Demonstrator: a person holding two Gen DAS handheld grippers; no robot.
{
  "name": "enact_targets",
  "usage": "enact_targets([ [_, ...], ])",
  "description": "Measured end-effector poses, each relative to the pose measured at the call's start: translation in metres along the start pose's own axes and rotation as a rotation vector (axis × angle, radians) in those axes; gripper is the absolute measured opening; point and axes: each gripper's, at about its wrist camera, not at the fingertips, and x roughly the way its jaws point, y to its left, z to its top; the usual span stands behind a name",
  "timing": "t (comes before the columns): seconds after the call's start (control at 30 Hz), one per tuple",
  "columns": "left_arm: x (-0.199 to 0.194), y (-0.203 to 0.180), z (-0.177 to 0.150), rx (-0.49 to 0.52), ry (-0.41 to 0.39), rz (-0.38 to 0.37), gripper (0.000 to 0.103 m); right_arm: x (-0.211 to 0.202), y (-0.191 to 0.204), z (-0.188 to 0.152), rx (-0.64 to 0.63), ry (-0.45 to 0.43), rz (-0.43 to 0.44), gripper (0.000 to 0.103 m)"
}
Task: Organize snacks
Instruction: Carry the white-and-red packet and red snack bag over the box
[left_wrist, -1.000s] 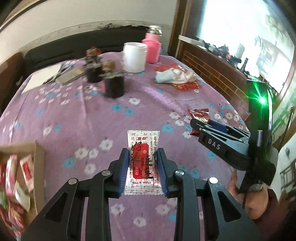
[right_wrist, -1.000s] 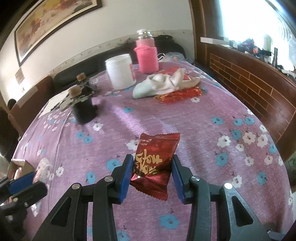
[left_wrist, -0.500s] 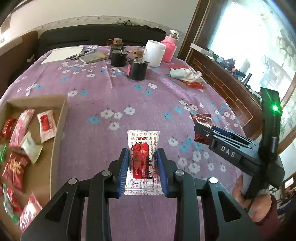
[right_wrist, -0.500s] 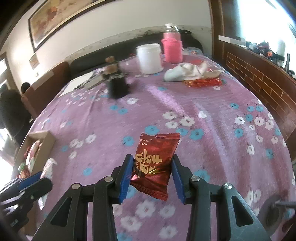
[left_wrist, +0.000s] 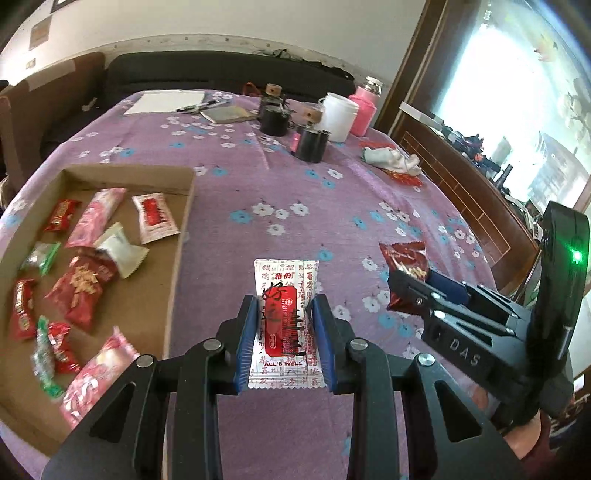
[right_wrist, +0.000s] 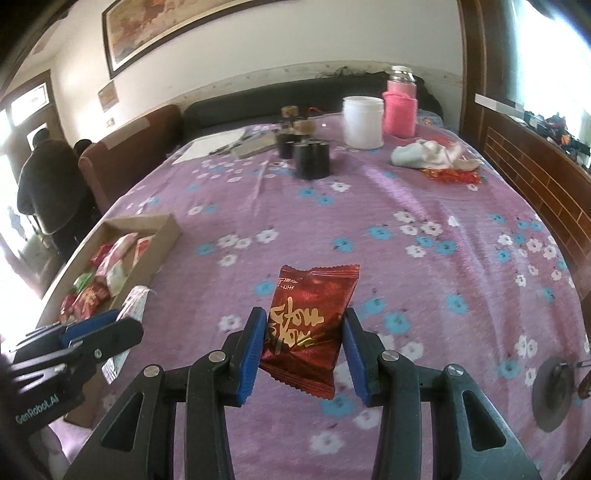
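My left gripper (left_wrist: 284, 314) is shut on a white snack packet with red print (left_wrist: 285, 317), held above the purple cloth just right of the cardboard box (left_wrist: 177, 254). The box holds several red, pink, white and green snack packets (left_wrist: 85, 284). My right gripper (right_wrist: 304, 328) is shut on a dark red snack packet with gold lettering (right_wrist: 308, 325), held above the cloth. The right gripper also shows in the left wrist view (left_wrist: 410, 284), to the right of my left one. The left gripper shows in the right wrist view (right_wrist: 107, 328), beside the box (right_wrist: 162, 236).
The table has a purple flowered cloth (left_wrist: 295, 192). At the far end stand black jars (left_wrist: 310, 142), a white tub (left_wrist: 338, 116), a pink flask (left_wrist: 364, 110), a notebook with pens (left_wrist: 225, 112), paper (left_wrist: 166, 101) and a crumpled cloth (left_wrist: 391, 160). A wooden rail (right_wrist: 535, 177) runs along the right.
Both grippers have swung left with their packets still held. The cardboard box has come much further into the left wrist view and now also shows in the right wrist view.
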Motion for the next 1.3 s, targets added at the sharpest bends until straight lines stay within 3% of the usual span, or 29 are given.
enact_targets([
  [0.47,-0.048,0.033,-0.009,-0.037,-0.1,0.111,0.028,-0.017,0.062,-0.006,-0.106,-0.018,0.077,0.042],
  [1.3,-0.085,0.107,-0.028,-0.15,-0.154,0.261,0.028,-0.026,0.168,-0.004,-0.288,-0.044,0.187,0.042],
])
